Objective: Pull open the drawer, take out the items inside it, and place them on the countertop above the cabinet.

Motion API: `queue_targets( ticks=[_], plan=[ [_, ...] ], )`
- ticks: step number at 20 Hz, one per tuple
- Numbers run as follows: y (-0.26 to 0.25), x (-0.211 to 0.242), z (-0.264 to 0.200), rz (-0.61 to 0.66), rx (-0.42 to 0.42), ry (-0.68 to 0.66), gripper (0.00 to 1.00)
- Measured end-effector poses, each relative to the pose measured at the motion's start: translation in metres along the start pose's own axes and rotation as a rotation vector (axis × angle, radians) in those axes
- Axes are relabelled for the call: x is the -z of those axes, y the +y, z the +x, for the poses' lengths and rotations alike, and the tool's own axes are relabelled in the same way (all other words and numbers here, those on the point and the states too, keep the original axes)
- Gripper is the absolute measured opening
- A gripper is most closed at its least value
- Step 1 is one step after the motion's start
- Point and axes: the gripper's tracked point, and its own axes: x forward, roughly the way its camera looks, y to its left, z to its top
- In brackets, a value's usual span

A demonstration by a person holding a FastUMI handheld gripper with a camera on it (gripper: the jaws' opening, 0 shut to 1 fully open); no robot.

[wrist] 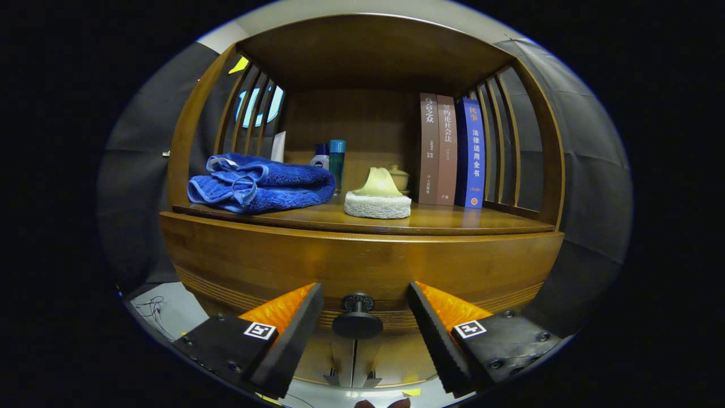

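A wooden cabinet fills the view, its drawer front (362, 263) closed and curved below the countertop (453, 222). A dark round knob (357, 317) sticks out from the drawer's lower middle. My gripper (362, 309) is open, one finger on each side of the knob with clear gaps, touching nothing. The knob sits between the fingertips, level with them. What lies inside the drawer is hidden.
On the countertop lie a folded blue towel (260, 184) at left, a white sponge with a pale yellow piece on top (378, 198) in the middle, and three upright books (451, 150) at right. Small bottles (330, 157) and a little lidded pot (398, 177) stand behind. Slatted sides enclose the shelf.
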Motion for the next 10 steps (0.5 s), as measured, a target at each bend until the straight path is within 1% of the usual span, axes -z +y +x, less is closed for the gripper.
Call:
queue_targets(
  ticks=[7,10],
  plan=[
    [0.003,0.000,0.002,-0.017,0.010,-0.003,0.98],
    [0.009,-0.011,-0.006,-0.015,-0.026,-0.016,0.99]
  ],
)
